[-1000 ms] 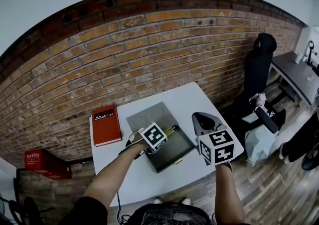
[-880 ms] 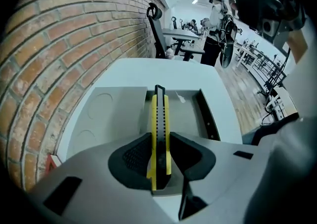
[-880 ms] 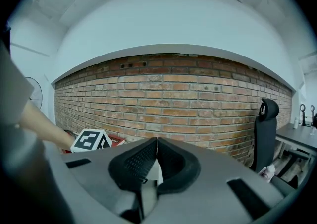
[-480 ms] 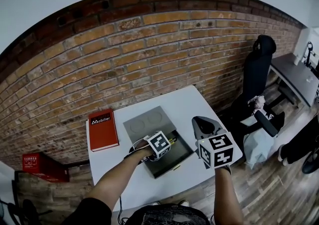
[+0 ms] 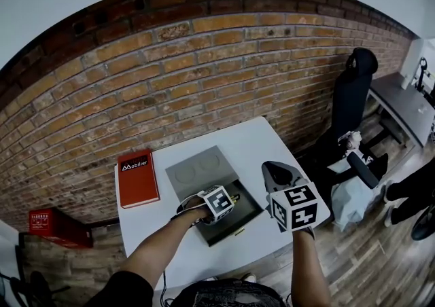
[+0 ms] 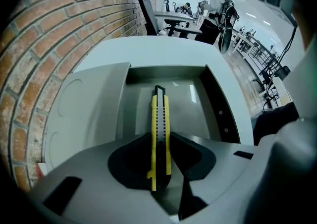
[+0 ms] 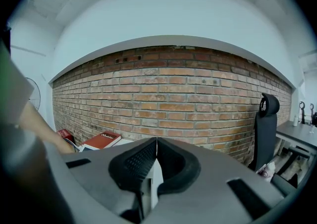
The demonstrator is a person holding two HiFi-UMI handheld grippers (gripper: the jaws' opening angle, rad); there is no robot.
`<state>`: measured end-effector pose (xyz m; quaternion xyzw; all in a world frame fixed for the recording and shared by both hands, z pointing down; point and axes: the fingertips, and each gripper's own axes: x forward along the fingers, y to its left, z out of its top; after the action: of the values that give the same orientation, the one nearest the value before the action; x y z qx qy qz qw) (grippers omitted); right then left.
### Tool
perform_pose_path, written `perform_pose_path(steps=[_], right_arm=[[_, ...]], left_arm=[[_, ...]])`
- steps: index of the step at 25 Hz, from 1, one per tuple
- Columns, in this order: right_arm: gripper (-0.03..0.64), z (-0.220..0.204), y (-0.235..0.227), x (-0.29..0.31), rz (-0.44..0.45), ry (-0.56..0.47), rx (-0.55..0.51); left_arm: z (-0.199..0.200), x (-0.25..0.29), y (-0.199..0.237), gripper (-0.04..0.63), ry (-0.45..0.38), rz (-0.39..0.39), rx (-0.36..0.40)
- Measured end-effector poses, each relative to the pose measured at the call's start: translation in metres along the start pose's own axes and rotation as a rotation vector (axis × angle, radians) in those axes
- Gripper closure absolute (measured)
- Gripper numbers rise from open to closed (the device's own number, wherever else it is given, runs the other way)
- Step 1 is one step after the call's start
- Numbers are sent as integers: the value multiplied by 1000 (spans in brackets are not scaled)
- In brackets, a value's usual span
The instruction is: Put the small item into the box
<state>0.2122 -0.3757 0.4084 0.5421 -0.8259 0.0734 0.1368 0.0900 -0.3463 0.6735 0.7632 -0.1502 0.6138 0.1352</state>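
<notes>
My left forearm reaches forward over the near edge of the table [image 5: 262,137], and the wrist is bent so that the left gripper [image 6: 160,141] points steeply down into the box [image 6: 167,72]. Its jaws are clenched on the knife [image 6: 159,114], one pad on each flat side. The knife is yellow and black and stands on its narrow edge between them. Its far end sticks out beyond the jaws, over the dark inside of the box; I cannot tell if it touches the bottom. The box lies in the middle of the table, with its grey lid [image 5: 196,166] folded open toward the far edge. My right arm is stretched along the right edge of the table and holds the right gripper [image 7: 156,142] almost level, pointing at the brick wall [image 7: 188,94]. Its jaws are pressed together with nothing between them. A red book [image 5: 138,178] lies at the left edge of the table. Compared with one second ago, my left hand has come down: then its marker cube was over the line where lid and box meet, and now it is lower, over the box itself, with the same grip on the knife. The right gripper is nearly where it was, and the box and the book have not moved.
</notes>
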Motion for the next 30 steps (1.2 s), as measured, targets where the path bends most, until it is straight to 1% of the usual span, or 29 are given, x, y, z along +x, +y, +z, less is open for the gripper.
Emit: perform_pose_path(steps=[4,8,16,19,23,27,30], right_arm=[[597,-1,-1,2,2,6,1],[597,0,2,5,10,8,-2],[597,-5,3,4,11,21,-1],[597,-6,1,1,3,22,4],[597,-8,0,-2,1,24,5],[597,-11,0,-5,-6,28,10],[597,-13,1,-8,-4,32,10]], left_arm=[[1,5,4,465,-1,3,-15],[1,2,-1,463,-9,-21,-17],[2,2,2,462,-30,-1,-5],[1,4,1,462,-34,-8,-8],[1,-2,3,453,-34,12,-9],[5,-4,1,437,-62,19,-21],[2,-7,4,439,-51,39,-25]])
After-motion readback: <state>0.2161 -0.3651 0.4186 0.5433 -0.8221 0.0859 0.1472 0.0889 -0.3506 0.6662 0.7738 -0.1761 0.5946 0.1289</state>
